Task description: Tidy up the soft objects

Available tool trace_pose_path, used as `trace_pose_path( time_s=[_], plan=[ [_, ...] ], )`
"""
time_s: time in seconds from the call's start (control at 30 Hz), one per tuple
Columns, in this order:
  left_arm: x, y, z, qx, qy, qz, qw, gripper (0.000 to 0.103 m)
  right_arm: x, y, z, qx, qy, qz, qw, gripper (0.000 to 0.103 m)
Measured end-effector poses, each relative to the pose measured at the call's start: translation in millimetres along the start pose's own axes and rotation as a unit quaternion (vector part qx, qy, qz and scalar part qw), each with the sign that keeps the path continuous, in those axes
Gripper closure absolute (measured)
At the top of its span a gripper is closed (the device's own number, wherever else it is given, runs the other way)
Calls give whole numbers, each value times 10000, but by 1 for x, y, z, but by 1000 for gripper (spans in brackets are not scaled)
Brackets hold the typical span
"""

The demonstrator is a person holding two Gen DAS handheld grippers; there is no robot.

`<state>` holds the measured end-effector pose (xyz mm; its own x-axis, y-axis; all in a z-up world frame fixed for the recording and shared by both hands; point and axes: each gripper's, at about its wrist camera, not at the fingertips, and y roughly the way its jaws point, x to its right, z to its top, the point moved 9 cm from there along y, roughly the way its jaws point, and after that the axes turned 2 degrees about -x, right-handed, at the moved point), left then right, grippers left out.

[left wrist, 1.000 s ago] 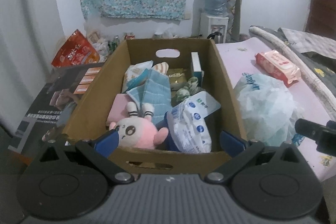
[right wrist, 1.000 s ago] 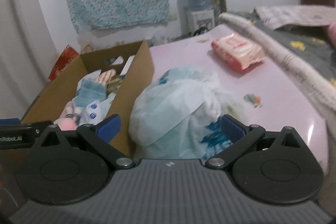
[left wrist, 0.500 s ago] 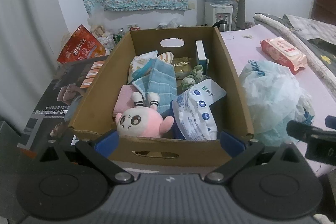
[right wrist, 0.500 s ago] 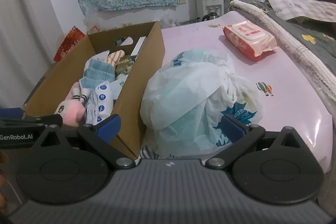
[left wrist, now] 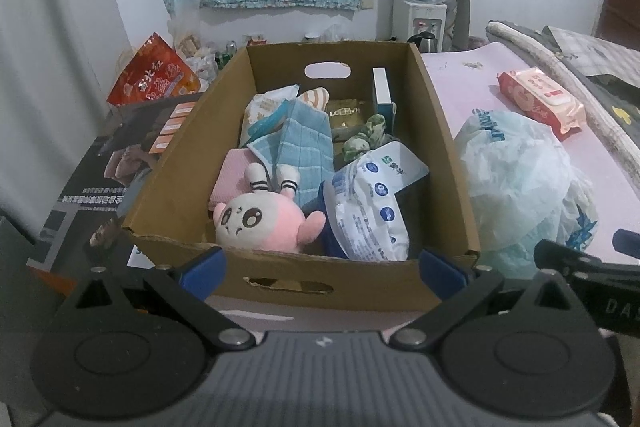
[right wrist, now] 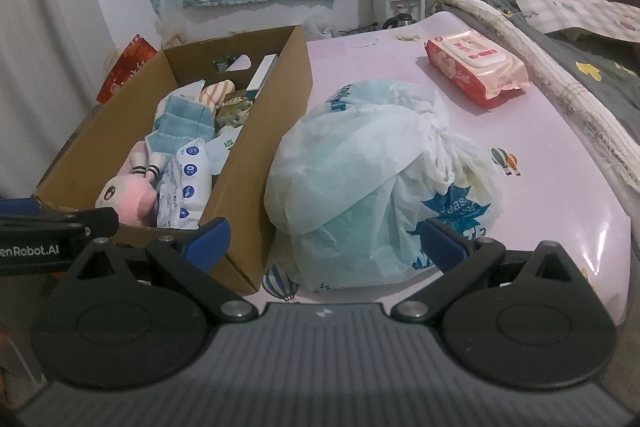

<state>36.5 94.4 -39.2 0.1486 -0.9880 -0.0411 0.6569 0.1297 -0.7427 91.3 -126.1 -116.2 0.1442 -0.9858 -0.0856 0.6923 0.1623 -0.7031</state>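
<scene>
A glossy pink table surface (right wrist: 560,187), printed with small balloons, carries everything. On its left part sits a brown corrugated cardboard box (left wrist: 448,163), rectangular and open-topped, with an oval handle hole cut in each end wall. Just beside its right wall slumps a knotted plastic bag (right wrist: 360,179) — thin, crinkled, translucent white with blue print, rounded and bulging. Well behind the bag lies a flat pack of wet wipes (right wrist: 476,67) in shiny orange-pink film.

Inside the box the soft things are piled together: a blue checked cloth (left wrist: 304,151) of ribbed weave, a crumpled white foil pouch (left wrist: 368,211) with blue round icons, and a fuzzy pink plush toy (left wrist: 260,219) lying upside down against the near wall, its striped feet up.

The left gripper (left wrist: 320,267) hangs before the box's near wall, its blue-padded fingers spread wide and holding nothing. The right gripper (right wrist: 324,239) faces the bag, fingers likewise spread wide — empty, one to each side of the bag's near bulge.
</scene>
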Motion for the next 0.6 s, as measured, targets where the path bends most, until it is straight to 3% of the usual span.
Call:
trace_pose_path(
  time_s=[0.6],
  plan=[
    [1, 6, -6, -156, -105, -14, 9998, 0, -4, 8, -3, -123, -53, 2, 9999, 1]
  ],
)
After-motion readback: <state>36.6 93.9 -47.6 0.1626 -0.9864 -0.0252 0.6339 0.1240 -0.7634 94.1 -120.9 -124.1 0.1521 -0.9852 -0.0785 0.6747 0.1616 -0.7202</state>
